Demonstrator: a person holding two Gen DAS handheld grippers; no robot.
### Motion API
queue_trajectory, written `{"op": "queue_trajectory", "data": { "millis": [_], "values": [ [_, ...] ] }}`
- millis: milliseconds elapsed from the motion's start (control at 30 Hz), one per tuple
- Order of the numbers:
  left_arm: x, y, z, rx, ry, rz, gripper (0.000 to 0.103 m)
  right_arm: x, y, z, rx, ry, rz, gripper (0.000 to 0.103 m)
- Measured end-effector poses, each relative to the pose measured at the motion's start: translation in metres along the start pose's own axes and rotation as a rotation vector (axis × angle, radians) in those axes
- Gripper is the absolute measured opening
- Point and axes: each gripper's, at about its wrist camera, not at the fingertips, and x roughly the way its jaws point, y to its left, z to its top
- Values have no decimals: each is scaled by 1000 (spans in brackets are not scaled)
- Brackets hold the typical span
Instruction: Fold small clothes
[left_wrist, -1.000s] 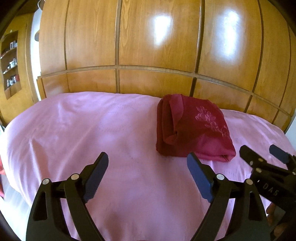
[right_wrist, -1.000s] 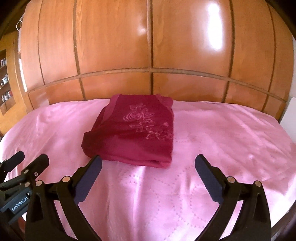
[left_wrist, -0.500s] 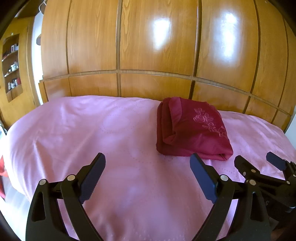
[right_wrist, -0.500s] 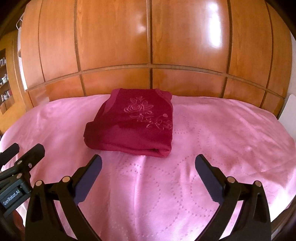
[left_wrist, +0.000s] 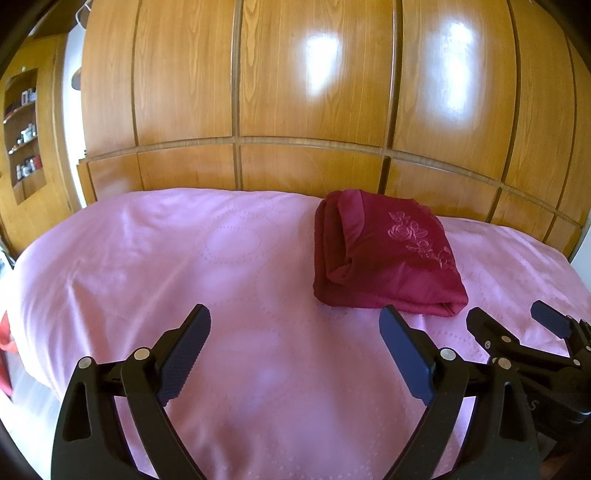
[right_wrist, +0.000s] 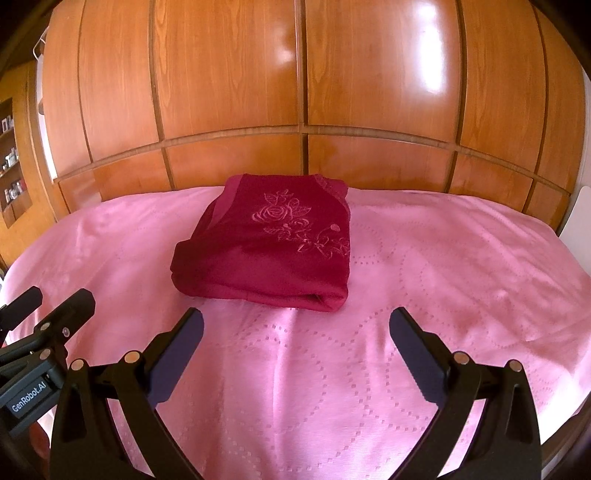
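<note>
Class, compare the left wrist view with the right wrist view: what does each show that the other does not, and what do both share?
Only the left wrist view shows the garment's layered side folds and the right tongs from outside. Only the right wrist view shows the GenRobot.AI label and a white panel at its right edge. Both share the folded dark red garment, the pink bedspread, the wooden wardrobe doors, and open left tongs.

Glossy wood wardrobe (right_wrist: 303, 74), satiny pink bedspread (right_wrist: 332, 350), soft embroidered garment (right_wrist: 273, 251)

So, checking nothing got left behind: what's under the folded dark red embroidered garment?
The folded dark red embroidered garment lies directly on the pink quilted bedspread, which shows all around it. Whatever sits beneath or inside its folds is covered.
</note>
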Motion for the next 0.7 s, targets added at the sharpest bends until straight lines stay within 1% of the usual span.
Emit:
{"op": "queue_trajectory", "data": {
  "millis": [700],
  "values": [
    [-2, 4, 0, 7, -8, 2, 92, 1, 5, -1, -5, 5, 4, 100]
  ]
}}
